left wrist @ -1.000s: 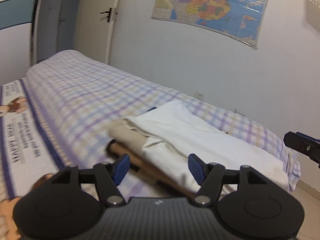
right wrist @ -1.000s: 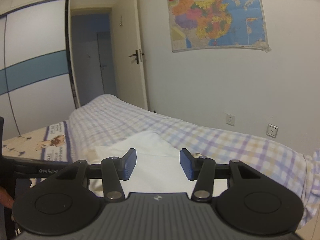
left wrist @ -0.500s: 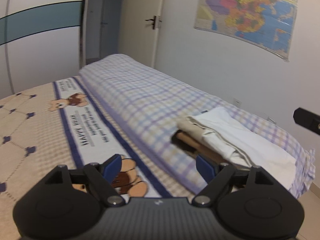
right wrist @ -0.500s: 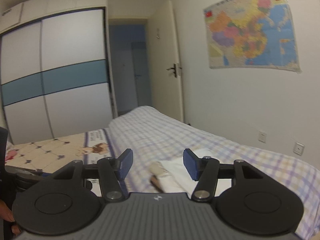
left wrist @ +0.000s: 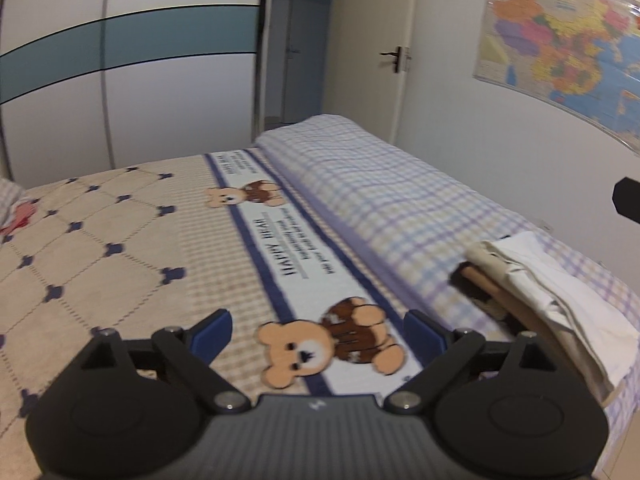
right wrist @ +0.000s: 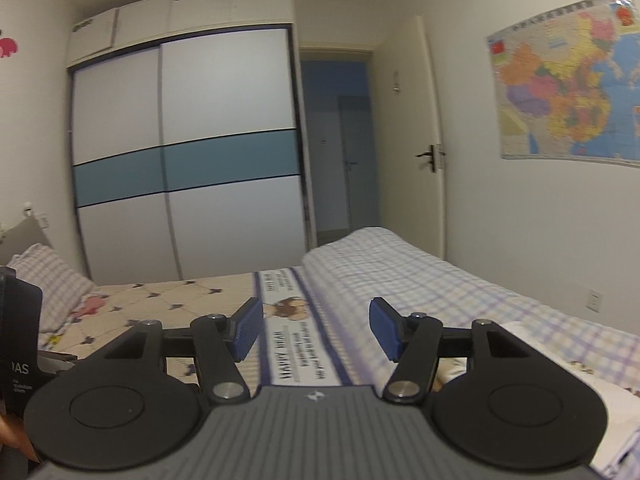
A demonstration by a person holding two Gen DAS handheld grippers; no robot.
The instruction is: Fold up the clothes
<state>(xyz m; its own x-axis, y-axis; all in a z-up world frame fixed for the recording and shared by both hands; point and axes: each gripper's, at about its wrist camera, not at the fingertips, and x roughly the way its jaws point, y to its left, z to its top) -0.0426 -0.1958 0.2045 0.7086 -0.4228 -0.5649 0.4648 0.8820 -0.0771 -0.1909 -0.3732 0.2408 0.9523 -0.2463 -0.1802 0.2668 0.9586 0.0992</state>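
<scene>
Right black two-finger gripper with blue pads (right wrist: 316, 332): jaws spread wide, nothing between them, held above the bed. Beige bedsheet with navy diamond quilting and a white teddy-bear "HAPPY BEAR" band (right wrist: 296, 356) runs straight ahead. Long rolled lilac-and-white checked quilt (right wrist: 420, 280) lies along the wall side. White folded cloth (right wrist: 560, 372) partly visible at right, behind the gripper body. Checked pillow (right wrist: 52, 280) at left. White sliding wardrobe with a teal band (right wrist: 184, 156) behind, open cream door (right wrist: 412, 140), colourful wall map (right wrist: 568, 84).
</scene>
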